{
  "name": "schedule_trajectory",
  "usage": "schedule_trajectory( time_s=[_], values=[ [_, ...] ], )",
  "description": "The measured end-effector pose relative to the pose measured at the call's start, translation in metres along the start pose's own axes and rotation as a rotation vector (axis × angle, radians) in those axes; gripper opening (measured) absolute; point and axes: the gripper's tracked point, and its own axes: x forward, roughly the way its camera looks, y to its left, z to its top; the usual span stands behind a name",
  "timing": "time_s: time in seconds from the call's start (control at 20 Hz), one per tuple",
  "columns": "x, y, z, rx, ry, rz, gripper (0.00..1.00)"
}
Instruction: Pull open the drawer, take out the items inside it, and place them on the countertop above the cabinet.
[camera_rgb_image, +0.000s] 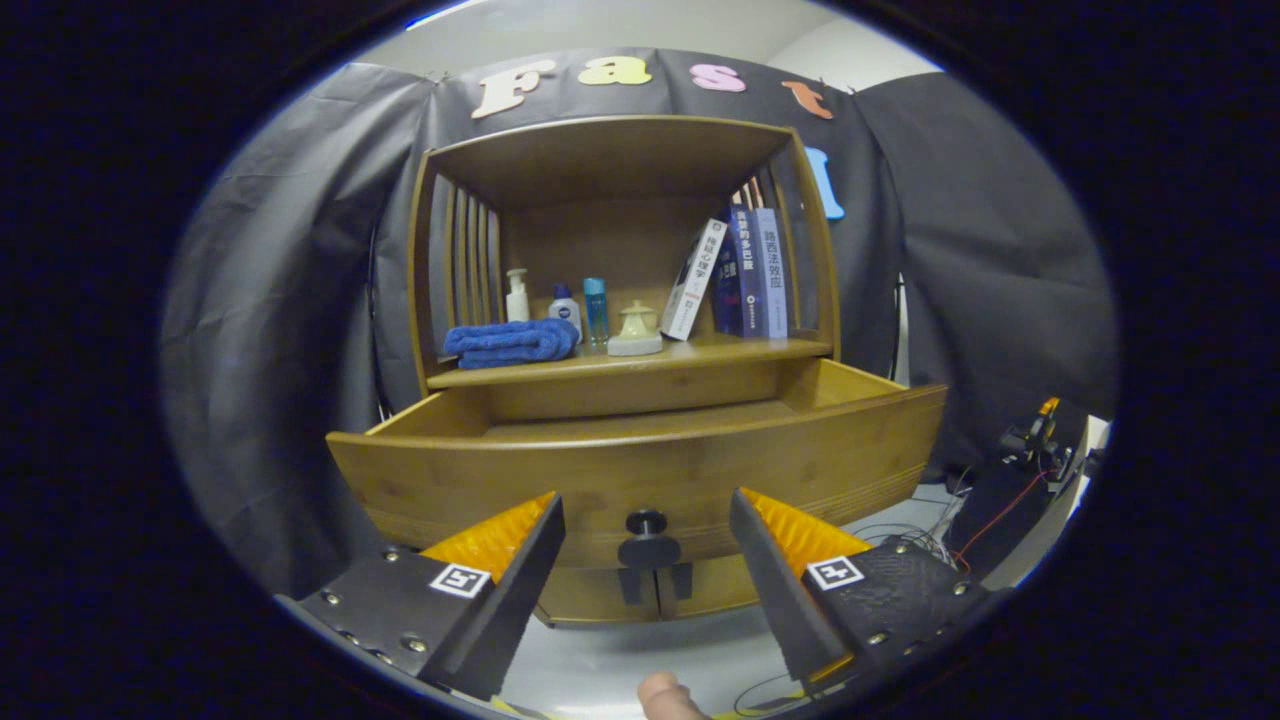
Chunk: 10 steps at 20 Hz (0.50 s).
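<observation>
Wood drawer (640, 470) open; hand-held gripper (647, 545) spread.

1. Gripper view: fisheye cam on the gripper (647, 545), looking forward along its two fingers, which are spread apart with nothing between them.
2. Faces the wooden cabinet (620, 300) head-on, about level with the drawer (640, 470) front.
3. Close range: pulled-out drawer front sits just ahead of the fingertips, knob (647, 523) in line between them.
4. Slightly low angle: shelf top visible, drawer interior barely.
5. Single view, no overlap with another.
</observation>
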Motion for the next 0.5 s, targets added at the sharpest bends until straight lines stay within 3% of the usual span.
schedule_trajectory(
  time_s=[0.5],
  values=[
    [0.048, 0.007, -0.012, 0.010, -0.038, 0.045, 0.98]
  ],
)
